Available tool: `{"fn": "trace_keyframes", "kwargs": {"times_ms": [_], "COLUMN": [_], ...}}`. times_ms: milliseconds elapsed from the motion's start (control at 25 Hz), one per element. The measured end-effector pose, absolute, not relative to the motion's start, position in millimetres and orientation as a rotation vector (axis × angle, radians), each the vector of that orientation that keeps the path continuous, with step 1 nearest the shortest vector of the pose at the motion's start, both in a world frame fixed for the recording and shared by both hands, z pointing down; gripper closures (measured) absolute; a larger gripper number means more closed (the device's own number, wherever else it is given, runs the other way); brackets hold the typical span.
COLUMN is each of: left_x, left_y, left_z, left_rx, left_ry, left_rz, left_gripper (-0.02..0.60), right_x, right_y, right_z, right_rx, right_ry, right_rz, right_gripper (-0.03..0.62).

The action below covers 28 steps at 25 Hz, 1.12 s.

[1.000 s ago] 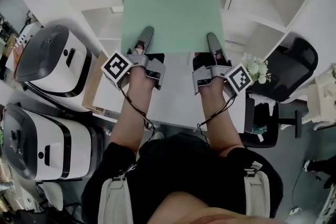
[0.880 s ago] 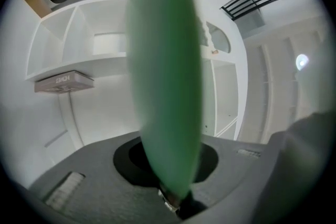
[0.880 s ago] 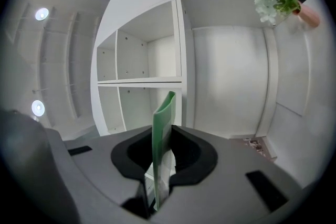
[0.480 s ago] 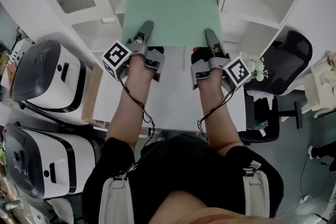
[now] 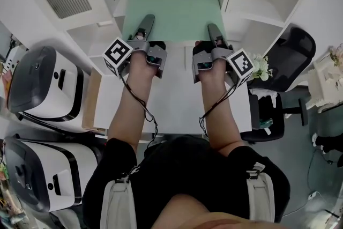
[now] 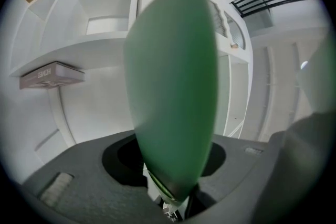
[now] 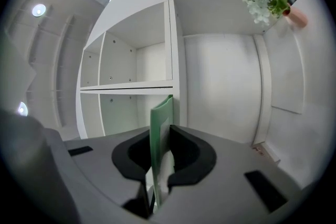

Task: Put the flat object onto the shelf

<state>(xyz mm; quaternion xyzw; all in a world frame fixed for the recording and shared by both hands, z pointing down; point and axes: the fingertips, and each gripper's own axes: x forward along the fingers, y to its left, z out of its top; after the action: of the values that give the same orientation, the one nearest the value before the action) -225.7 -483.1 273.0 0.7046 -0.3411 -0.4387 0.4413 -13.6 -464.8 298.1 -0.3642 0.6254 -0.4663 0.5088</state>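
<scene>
Head view: we see flat green sheet (image 5: 171,8) lying in white shelf unit (image 5: 252,0), with left gripper (image 5: 146,23) and right gripper (image 5: 213,29) at its near edge. Left gripper view: jaws opening, sheet loose between them; pale flat box (image 6: 52,75) print unreadable. Right gripper view: jaws closing, clamped on sheet edge.

The flat object (image 5: 171,8) is a thin, pale green rectangular sheet, lying about level with its far part reaching into the middle bay of the shelf (image 5: 252,0), between two uprights. The shelf is white, with open compartments on both sides of that bay. The sheet's near edge sticks out toward the person and runs between the jaws of the left tool (image 5: 148,20), which are opening off it, and of the right tool (image 5: 212,27), whose pads are closing on it.
</scene>
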Motion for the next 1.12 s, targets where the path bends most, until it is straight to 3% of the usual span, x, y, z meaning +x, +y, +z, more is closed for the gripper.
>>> {"fn": "trace_keyframes", "kwargs": {"times_ms": [160, 360, 720, 1120], "left_x": [-224, -225, -211, -192], "left_y": [-481, -470, -435, -430], "left_z": [260, 258, 258, 259], "left_rx": [1.838, 1.953, 2.182, 2.653], "left_ry": [-0.835, -0.891, -0.987, -1.644], "left_rz": [-1.079, -1.02, -0.874, -0.37], "left_gripper": [0.363, 0.344, 0.344, 0.369], "right_x": [-12, -10, -11, -14], "right_y": [-474, -490, -504, -506], "right_z": [294, 292, 287, 281], "right_rx": [-0.903, -0.881, -0.951, -0.946], "right_ry": [1.437, 1.379, 1.364, 1.409], "right_rz": [-1.149, -1.154, -1.124, -1.111], "right_gripper": [0.551, 0.557, 0.549, 0.528]}}
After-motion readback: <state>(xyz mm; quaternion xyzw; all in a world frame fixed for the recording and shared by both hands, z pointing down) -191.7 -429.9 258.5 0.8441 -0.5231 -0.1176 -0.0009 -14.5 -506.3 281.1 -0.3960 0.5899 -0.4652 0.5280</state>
